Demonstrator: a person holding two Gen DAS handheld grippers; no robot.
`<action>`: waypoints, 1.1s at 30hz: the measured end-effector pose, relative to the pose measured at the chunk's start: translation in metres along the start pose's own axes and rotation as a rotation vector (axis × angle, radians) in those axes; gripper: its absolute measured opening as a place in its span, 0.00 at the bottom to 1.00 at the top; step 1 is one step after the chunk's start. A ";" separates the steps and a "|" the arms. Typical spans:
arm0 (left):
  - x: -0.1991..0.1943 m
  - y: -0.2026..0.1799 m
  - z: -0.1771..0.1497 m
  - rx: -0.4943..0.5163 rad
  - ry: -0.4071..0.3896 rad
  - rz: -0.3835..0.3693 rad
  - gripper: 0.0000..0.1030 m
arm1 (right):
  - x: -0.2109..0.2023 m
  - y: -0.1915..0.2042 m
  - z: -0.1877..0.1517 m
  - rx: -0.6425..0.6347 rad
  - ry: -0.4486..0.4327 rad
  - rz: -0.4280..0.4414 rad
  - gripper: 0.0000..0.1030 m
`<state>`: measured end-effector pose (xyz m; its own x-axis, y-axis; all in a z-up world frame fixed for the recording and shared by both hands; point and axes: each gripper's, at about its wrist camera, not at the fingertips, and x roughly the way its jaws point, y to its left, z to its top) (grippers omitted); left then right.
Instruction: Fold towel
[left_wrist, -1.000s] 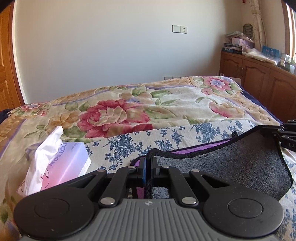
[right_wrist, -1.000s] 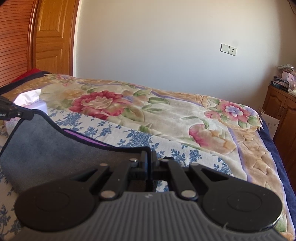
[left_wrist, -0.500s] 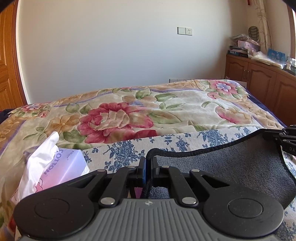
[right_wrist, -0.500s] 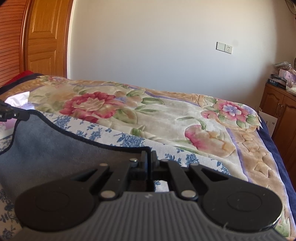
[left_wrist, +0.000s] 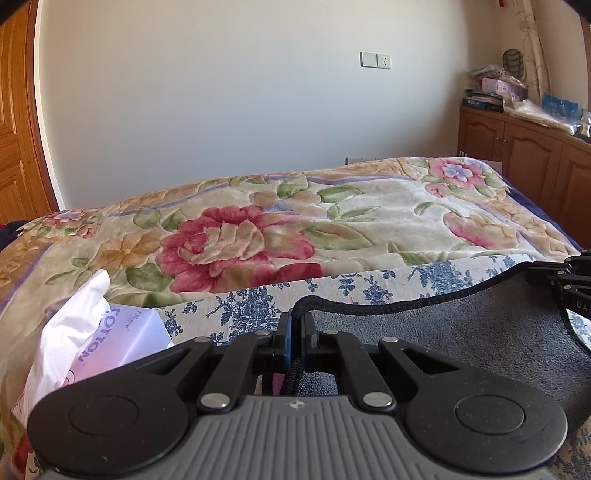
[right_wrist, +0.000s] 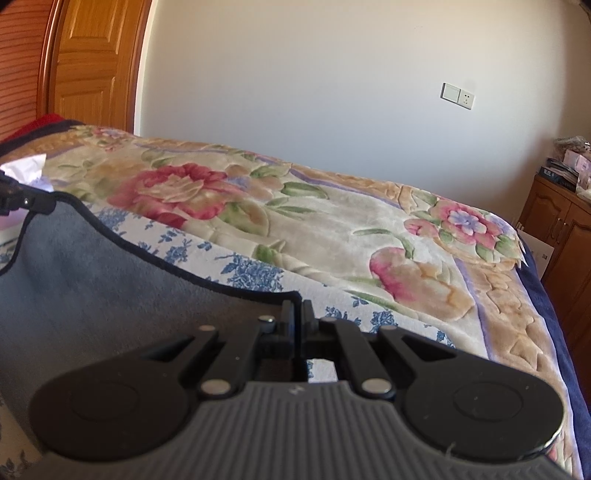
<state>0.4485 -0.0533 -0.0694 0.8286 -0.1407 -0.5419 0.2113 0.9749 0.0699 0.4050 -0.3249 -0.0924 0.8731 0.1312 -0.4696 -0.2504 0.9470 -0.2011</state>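
A grey towel (left_wrist: 461, 332) with a black hem is held up over the bed between both grippers. My left gripper (left_wrist: 296, 317) is shut on the towel's left corner. My right gripper (right_wrist: 296, 306) is shut on the right corner of the towel (right_wrist: 92, 288). The hem sags in a curve between them. The right gripper (left_wrist: 565, 280) shows at the right edge of the left wrist view, and the left gripper (right_wrist: 22, 199) at the left edge of the right wrist view. A purple layer peeps out under the left jaws.
A floral blanket (left_wrist: 332, 221) and a blue-flowered white sheet (left_wrist: 258, 306) cover the bed. A tissue pack (left_wrist: 92, 339) lies at the left. Wooden cabinets (left_wrist: 524, 155) with clutter stand at the right, a wooden door (right_wrist: 92, 62) at the left.
Both grippers have risen and moved a little forward with the towel. The purple underside seen between them earlier is now hidden behind the raised grey edge.
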 end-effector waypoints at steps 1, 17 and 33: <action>0.002 0.000 0.000 -0.002 0.001 0.001 0.06 | 0.002 0.000 0.000 -0.003 0.003 -0.001 0.03; 0.025 -0.001 -0.007 0.003 0.049 0.017 0.09 | 0.027 -0.001 -0.008 0.016 0.079 0.008 0.04; 0.013 0.005 -0.012 -0.046 0.025 0.073 0.84 | 0.015 -0.009 -0.010 0.083 0.088 -0.011 0.57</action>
<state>0.4536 -0.0477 -0.0862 0.8276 -0.0656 -0.5574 0.1264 0.9894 0.0713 0.4165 -0.3346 -0.1067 0.8346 0.0974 -0.5422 -0.2022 0.9697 -0.1370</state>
